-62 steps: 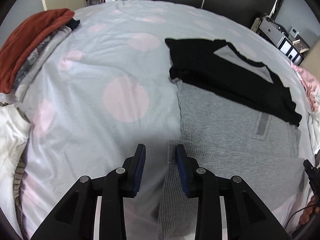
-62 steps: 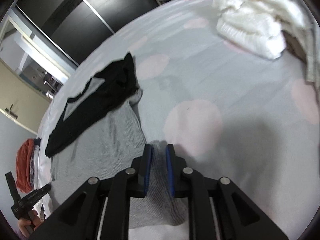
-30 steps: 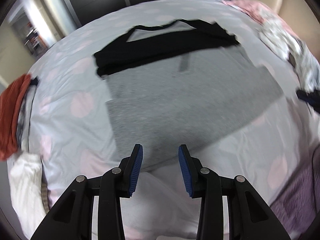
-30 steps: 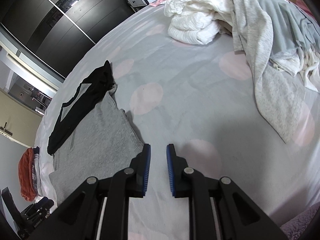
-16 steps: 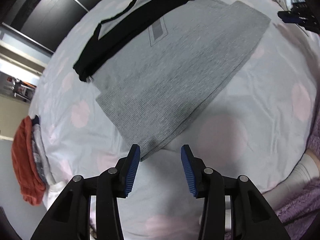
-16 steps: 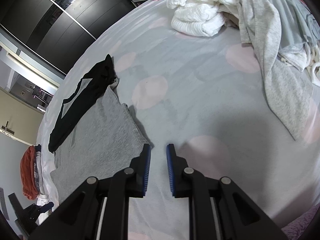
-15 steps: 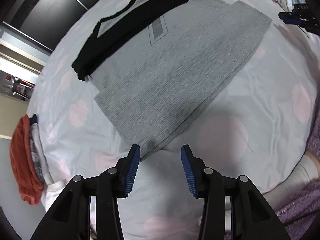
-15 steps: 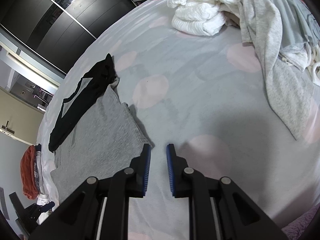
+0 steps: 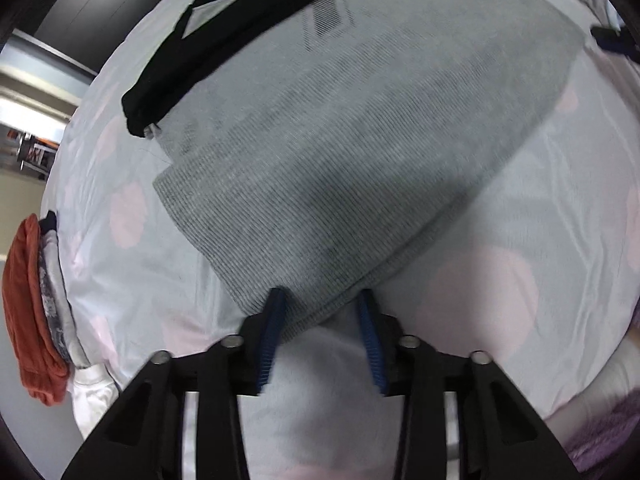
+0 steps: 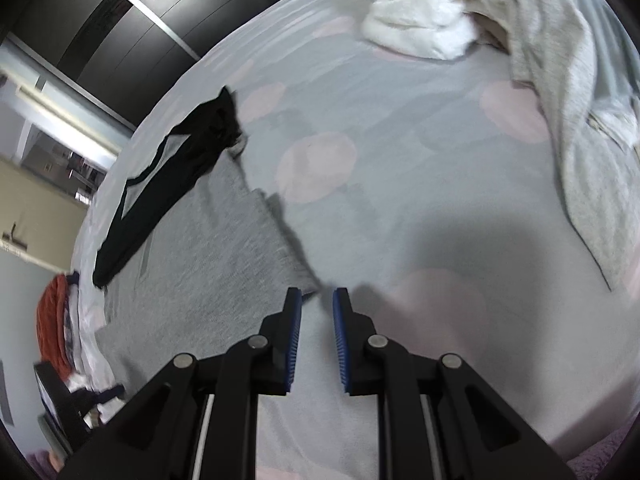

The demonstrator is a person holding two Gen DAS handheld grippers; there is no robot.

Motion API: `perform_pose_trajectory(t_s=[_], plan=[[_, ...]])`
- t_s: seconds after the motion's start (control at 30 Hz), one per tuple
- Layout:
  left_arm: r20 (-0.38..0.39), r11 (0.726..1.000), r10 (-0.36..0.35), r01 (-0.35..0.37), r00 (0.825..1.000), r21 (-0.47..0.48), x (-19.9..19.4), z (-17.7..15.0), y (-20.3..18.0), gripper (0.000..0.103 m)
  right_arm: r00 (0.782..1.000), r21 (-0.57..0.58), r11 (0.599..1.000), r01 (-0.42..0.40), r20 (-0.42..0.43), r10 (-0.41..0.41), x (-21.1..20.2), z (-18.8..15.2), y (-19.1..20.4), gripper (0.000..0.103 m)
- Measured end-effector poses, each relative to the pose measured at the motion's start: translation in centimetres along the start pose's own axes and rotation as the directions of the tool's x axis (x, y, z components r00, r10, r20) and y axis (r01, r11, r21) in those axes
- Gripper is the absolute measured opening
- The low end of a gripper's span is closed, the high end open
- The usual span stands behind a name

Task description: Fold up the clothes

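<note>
Two grippers are working over one grey shirt (image 9: 360, 152) that is lying flat on the spotted bedspread (image 9: 540, 240). The left gripper (image 9: 322, 300) is spreading its fingers wide across the near hem corner, clamping nothing. The right gripper (image 10: 316, 300) is hovering with fingers parted just beside the shirt's other hem corner. The shirt's long axis is running away toward its black collar end (image 9: 224, 40). Only the right view is showing the loose laundry pile (image 10: 560, 80); both are showing one folded stack (image 9: 32, 312).
</note>
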State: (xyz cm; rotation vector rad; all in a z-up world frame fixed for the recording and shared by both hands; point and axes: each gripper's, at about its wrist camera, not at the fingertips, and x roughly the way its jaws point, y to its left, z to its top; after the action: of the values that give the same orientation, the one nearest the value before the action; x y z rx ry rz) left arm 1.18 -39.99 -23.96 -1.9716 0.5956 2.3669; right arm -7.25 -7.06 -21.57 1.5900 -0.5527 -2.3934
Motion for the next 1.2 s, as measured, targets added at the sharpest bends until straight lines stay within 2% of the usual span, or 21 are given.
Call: perform_pose_trajectory(t_s=[0.07, 0.1, 0.2, 0.23, 0.33, 0.43, 0.5, 0.53, 0.63, 0.73, 0.83, 1.0, 1.13, 1.2], plan=[[0.02, 1.0, 0.012, -0.012, 1.0, -0.012, -0.4, 0.0, 0.1, 0.013, 1.0, -0.048, 0.999, -0.004, 0.01, 0.004, -0.1, 0.0, 0.9, 0.016], [0.029, 1.0, 0.018, -0.018, 0.999, -0.018, -0.5, 0.0, 0.2, 0.011, 1.0, -0.07, 0.998, -0.004, 0.015, 0.005, -0.1, 0.1, 1.2, 0.016], [0.058, 0.999, 0.037, -0.035, 0.998, -0.036, -1.1, -0.1, 0.4, 0.008, 1.0, -0.169, 0.986, 0.007, 0.004, -0.006, 0.0, 0.2, 2.5, 0.019], [0.068, 0.998, 0.043, -0.041, 0.997, -0.043, -1.2, -0.1, 0.4, 0.008, 1.0, -0.214, 0.977, 0.019, -0.008, -0.021, 0.1, 0.3, 3.1, 0.023], [0.1, 0.997, 0.058, -0.051, 0.993, -0.066, -1.8, -0.1, 0.7, 0.008, 0.997, -0.352, 0.935, 0.053, -0.026, -0.067, 0.4, 0.4, 4.9, 0.027], [0.145, 0.993, 0.049, -0.033, 0.988, -0.113, -2.8, -0.2, 1.6, 0.008, 0.989, -0.574, 0.81, 0.124, 0.009, -0.145, 0.3, -0.2, 7.5, 0.029], [0.174, 0.989, 0.042, -0.017, 0.984, -0.146, -3.3, -0.2, 2.3, 0.008, 0.979, -0.72, 0.672, 0.175, 0.056, -0.195, 0.2, -1.1, 8.7, 0.029], [0.186, 0.987, 0.041, -0.011, 0.982, -0.159, -3.5, -0.2, 2.5, 0.008, 0.975, -0.769, 0.612, 0.185, 0.067, -0.211, 0.4, -1.7, 9.0, 0.029], [0.211, 0.983, 0.053, -0.013, 0.976, -0.185, -4.0, -0.1, 2.4, 0.008, 0.971, -0.854, 0.495, 0.161, 0.046, -0.237, 1.0, -3.1, 8.8, 0.029], [0.212, 0.98, 0.071, -0.028, 0.975, -0.199, -3.9, 0.0, 2.6, 0.008, 0.969, -0.888, 0.442, 0.124, 0.012, -0.247, 1.9, -4.6, 8.9, 0.029], [0.212, 0.978, 0.078, -0.033, 0.974, -0.208, -3.6, 0.2, 2.9, 0.008, 0.949, -0.915, 0.356, 0.19, 0.078, -0.306, 3.2, -5.9, 9.1, 0.032], [0.201, 0.975, 0.087, -0.042, 0.976, -0.218, -3.6, 0.1, 2.8, 0.008, 0.903, -0.936, 0.206, 0.285, 0.19, -0.386, 5.3, -7.6, 9.3, 0.033], [0.186, 0.975, 0.1, -0.059, 0.977, -0.213, -3.3, 0.4, 2.6, 0.008, 0.879, -0.936, 0.083, 0.341, 0.287, -0.382, 6.1, -8.9, 9.7, 0.033], [0.172, 0.974, 0.106, -0.068, 0.979, -0.214, -3.1, 0.6, 2.5, 0.008, 0.87, -0.931, 0.043, 0.363, 0.322, -0.374, 6.5, -9.2, 9.8, 0.031]])
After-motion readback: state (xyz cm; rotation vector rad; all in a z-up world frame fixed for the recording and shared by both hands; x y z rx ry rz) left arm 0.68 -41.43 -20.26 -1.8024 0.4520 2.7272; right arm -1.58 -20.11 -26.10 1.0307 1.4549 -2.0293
